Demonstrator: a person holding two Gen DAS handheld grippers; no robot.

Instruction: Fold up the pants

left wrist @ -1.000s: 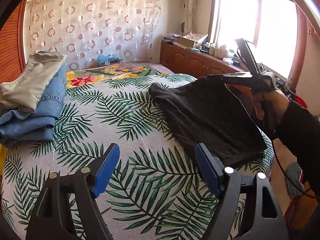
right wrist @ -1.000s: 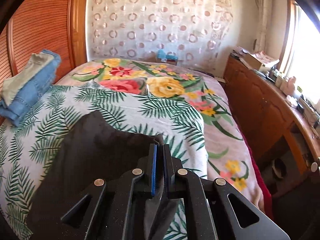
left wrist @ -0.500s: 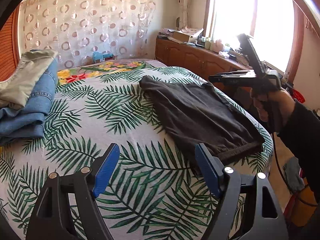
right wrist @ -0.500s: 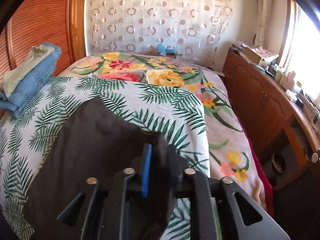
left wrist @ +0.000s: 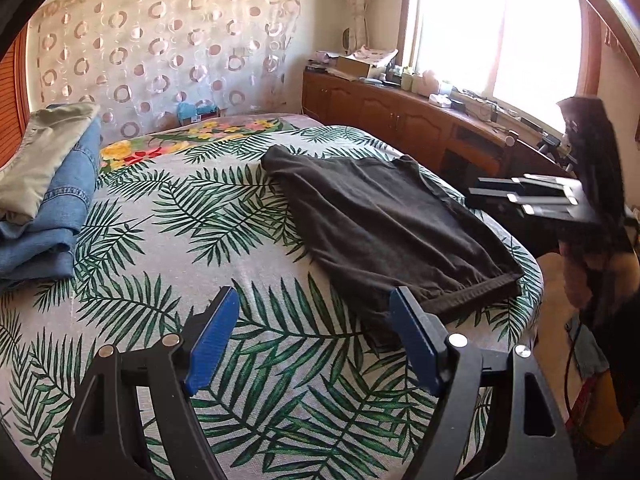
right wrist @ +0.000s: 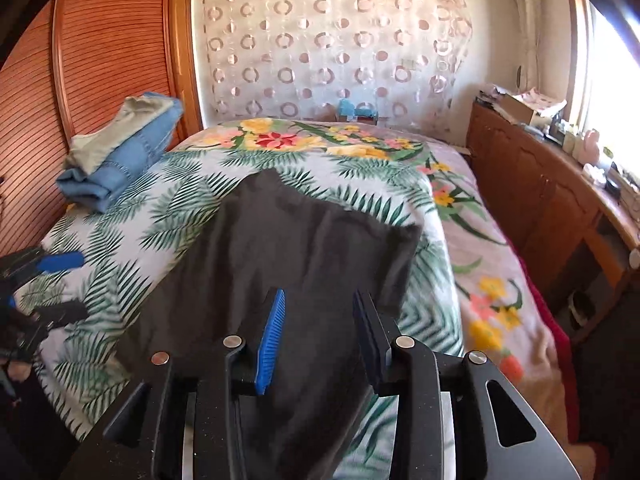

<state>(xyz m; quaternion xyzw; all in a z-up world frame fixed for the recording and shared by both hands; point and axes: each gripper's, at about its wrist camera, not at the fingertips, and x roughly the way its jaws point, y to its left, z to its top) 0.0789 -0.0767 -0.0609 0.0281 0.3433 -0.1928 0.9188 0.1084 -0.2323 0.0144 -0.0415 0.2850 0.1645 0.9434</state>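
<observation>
While the bed (left wrist: 256,264) fills most of both views, its cover shows green palm fronds across the near part and a floral print at 12 o'clock in the right wrist view. No brand, label or readable writing shows on any item.

Dark pants (left wrist: 384,224) lie folded flat on the cover toward its window-side edge. In the left wrist view they run from 12 o'clock toward 4 o'clock, with the hemmed band nearest the bed's edge. In the right wrist view the cloth (right wrist: 288,272) occupies the centre and reaches down to 6 o'clock.

A wooden cabinet (left wrist: 400,116) stands along the wall under the window, at 1 o'clock in the left wrist view, with small clutter on top, too small to identify.

A stack of folded clothes (left wrist: 48,200), denim under a pale garment, rests at 9 o'clock in the left wrist view, well apart from the pants.

Left gripper (left wrist: 314,340): jaws stand wide apart over bare cover, nothing between the blue pads; the right pad overlaps the pants' near corner in view.

Right gripper (right wrist: 320,336): jaws are opening; dark cloth lies between and beneath the pads, which do not press on it
</observation>
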